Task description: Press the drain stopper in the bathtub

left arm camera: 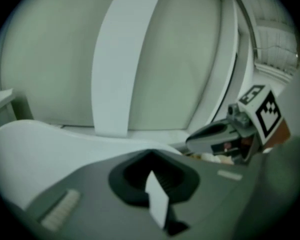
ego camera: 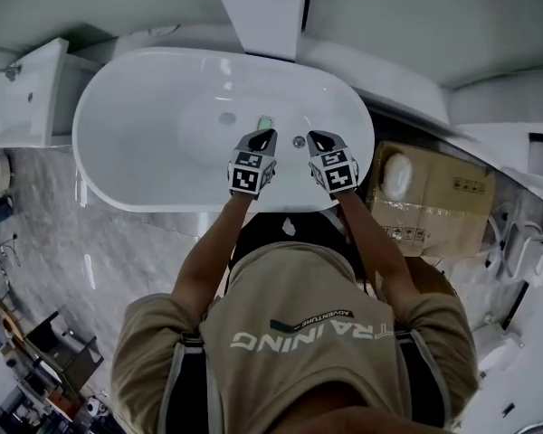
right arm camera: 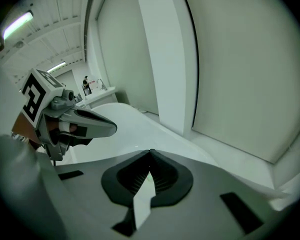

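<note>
A white oval bathtub (ego camera: 127, 165) fills the middle of the head view. Its round drain stopper (ego camera: 227, 118) sits in the tub floor, left of centre. A second small round metal fitting (ego camera: 299, 141) shows on the near inner wall. My left gripper (ego camera: 264, 136) hangs over the near side of the tub, right of the stopper and apart from it, shut on nothing. My right gripper (ego camera: 319, 138) is beside it, also shut and empty. The left gripper view looks over the tub rim (left arm camera: 50, 134) at the right gripper (left arm camera: 230, 134). The right gripper view shows the left gripper (right arm camera: 75, 121).
A white pillar (ego camera: 262, 12) and wall stand behind the tub. A cardboard box (ego camera: 443, 202) with a white object (ego camera: 396, 174) on it sits to the right. A white basin unit (ego camera: 27, 93) stands at the left over a marbled floor (ego camera: 45, 233).
</note>
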The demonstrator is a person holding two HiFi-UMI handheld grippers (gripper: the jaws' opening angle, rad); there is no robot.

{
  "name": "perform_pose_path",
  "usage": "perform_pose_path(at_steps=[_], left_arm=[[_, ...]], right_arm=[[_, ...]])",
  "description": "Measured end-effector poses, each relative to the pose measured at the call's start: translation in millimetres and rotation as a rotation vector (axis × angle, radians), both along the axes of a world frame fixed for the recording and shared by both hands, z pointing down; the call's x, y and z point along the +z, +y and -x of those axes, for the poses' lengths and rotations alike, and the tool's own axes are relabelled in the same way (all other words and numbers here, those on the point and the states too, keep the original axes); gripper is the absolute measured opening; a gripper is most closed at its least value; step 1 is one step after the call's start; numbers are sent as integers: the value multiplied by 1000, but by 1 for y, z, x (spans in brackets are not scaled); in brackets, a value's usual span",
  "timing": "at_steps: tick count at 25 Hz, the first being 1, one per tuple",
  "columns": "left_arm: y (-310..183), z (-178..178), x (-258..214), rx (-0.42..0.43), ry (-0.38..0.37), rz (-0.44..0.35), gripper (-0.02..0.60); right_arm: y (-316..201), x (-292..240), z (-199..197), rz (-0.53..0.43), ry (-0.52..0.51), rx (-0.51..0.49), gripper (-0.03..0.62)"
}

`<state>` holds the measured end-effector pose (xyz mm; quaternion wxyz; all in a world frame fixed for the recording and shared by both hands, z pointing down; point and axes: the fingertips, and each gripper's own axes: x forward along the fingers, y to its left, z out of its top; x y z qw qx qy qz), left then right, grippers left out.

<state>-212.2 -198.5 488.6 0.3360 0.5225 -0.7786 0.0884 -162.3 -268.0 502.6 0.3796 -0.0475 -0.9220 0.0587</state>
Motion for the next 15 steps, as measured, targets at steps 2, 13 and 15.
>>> perform_pose_path(at_steps=[2, 13, 15], left_arm=[[0, 5, -33, -5, -46, -37, 2], [7, 19, -169, -58, -246, -188, 2], [5, 21, -194, -52, -284, -227, 2]], right_arm=[[3, -32, 3, -11, -62, -4, 8], [10, -171, 6, -58, -356, 9, 9], [8, -198, 8, -73, -408, 14, 9]])
